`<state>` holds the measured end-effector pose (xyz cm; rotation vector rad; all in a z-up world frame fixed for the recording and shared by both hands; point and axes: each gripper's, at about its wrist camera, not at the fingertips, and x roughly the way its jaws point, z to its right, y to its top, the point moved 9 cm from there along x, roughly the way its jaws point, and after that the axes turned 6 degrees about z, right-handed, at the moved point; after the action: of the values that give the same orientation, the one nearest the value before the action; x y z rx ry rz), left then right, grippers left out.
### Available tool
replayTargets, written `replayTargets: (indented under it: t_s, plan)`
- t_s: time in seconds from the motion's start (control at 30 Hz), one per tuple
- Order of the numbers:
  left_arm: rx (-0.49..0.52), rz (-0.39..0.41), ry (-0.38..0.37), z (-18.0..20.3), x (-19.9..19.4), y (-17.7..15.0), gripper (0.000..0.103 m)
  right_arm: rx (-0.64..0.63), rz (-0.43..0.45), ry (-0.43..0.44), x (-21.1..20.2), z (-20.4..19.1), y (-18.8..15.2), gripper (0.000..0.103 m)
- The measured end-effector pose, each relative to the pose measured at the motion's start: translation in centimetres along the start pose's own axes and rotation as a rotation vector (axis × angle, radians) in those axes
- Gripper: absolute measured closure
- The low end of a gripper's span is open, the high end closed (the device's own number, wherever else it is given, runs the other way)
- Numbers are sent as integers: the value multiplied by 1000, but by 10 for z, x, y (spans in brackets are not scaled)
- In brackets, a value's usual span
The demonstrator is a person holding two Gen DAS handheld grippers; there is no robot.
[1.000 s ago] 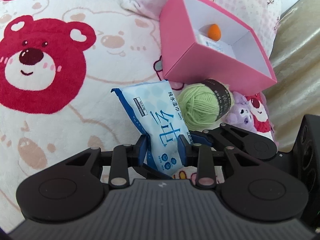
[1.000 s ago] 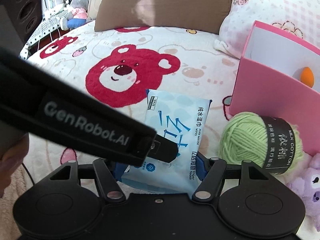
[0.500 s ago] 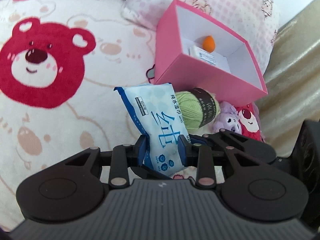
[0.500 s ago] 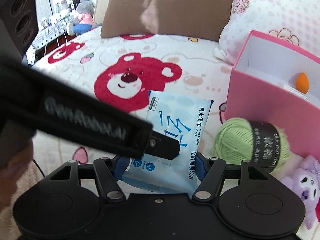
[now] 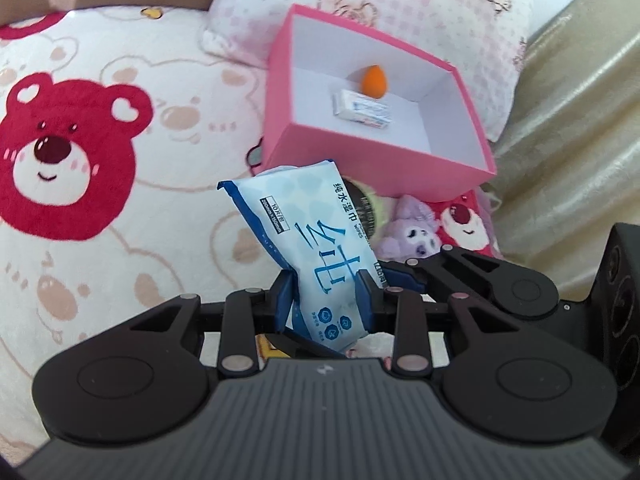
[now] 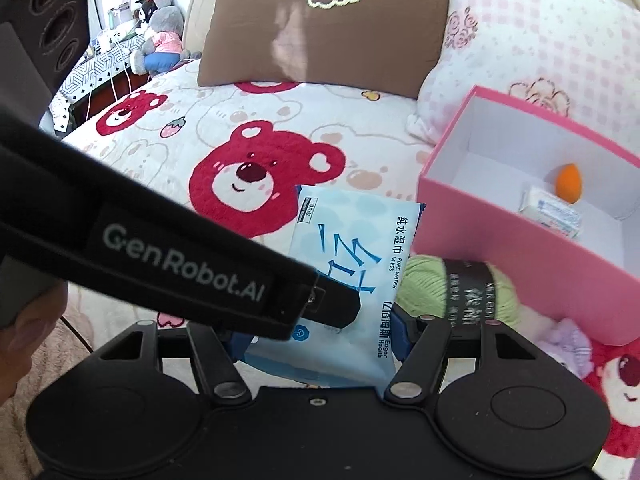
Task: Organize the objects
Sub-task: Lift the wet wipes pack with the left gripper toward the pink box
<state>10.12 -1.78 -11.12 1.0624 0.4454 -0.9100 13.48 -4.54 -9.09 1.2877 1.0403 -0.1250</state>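
Observation:
A light blue wet-wipes pack is lifted off the bear-print bedspread, held from two sides. My left gripper is shut on its lower part. My right gripper grips the same wipes pack across its width, blue pads against its edges. The left gripper's black body crosses the right wrist view in front of the pack. Ahead and to the right stands an open pink box, also seen as the pink box, holding an orange sponge and a small white carton.
A green yarn ball with a black label lies in front of the box, beside a purple plush. A brown pillow and a pink checked pillow lie behind. A beige curtain hangs right of the bed.
Both grippers have risen with the wipes pack. The pink box's inside shows more fully, and in the left wrist view the yarn is now mostly hidden behind the pack.

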Motion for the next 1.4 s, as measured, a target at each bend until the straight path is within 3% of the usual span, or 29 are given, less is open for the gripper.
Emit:
replayTargets:
  t_s: [0.13, 0.57, 1.4]
  plan:
    - [9, -3, -43, 15, -5, 2, 68, 21, -32, -27, -13, 7, 6, 34]
    - [13, 18, -107, 41, -13, 12, 68, 24, -32, -85, -41, 22, 18, 36]
    - [66, 45, -207, 102, 8, 60, 68, 54, 80, -244, -74, 86, 43, 37]
